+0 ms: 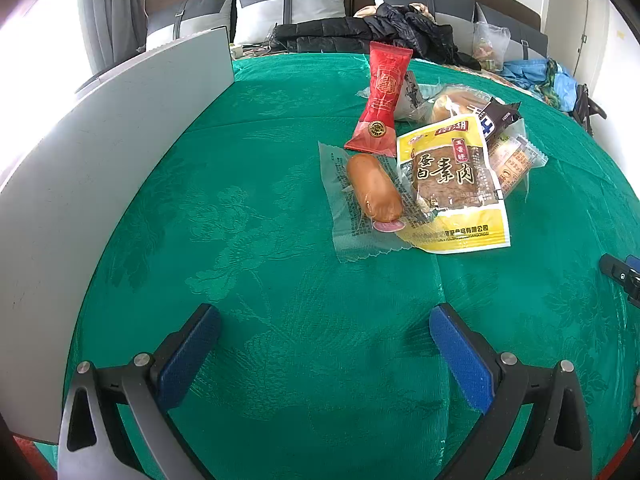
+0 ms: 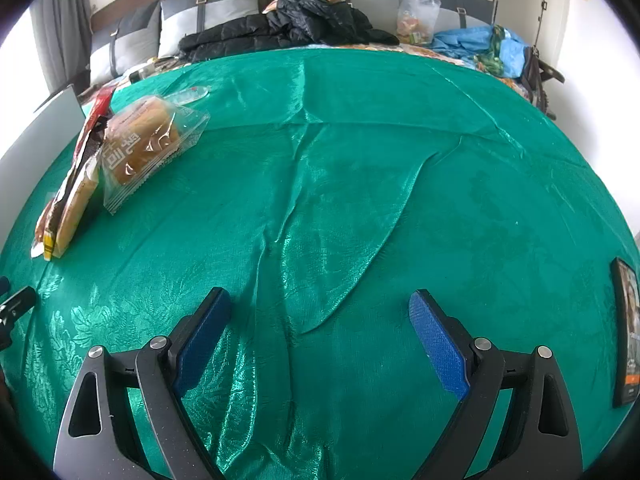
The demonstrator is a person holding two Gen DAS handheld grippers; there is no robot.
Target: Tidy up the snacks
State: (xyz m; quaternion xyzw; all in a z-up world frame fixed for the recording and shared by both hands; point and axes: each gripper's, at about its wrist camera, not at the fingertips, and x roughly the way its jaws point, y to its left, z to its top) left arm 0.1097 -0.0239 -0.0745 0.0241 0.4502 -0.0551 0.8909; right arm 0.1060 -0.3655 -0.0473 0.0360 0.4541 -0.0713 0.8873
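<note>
Both grippers empty, jaws wide: left gripper (image 1: 325, 322), right gripper (image 2: 320, 308). Snack pile (image 1: 440, 152) overlapped; judged best: take sausage pack (image 1: 374, 188) first, pinching across sausage.

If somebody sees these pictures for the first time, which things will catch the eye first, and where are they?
First the bright green cloth that covers the whole surface. Then the heap of snacks on it: a red packet at the back, a sausage in clear wrap in front, a yellow packet beside it. The left gripper and right gripper stand open and empty.
</note>
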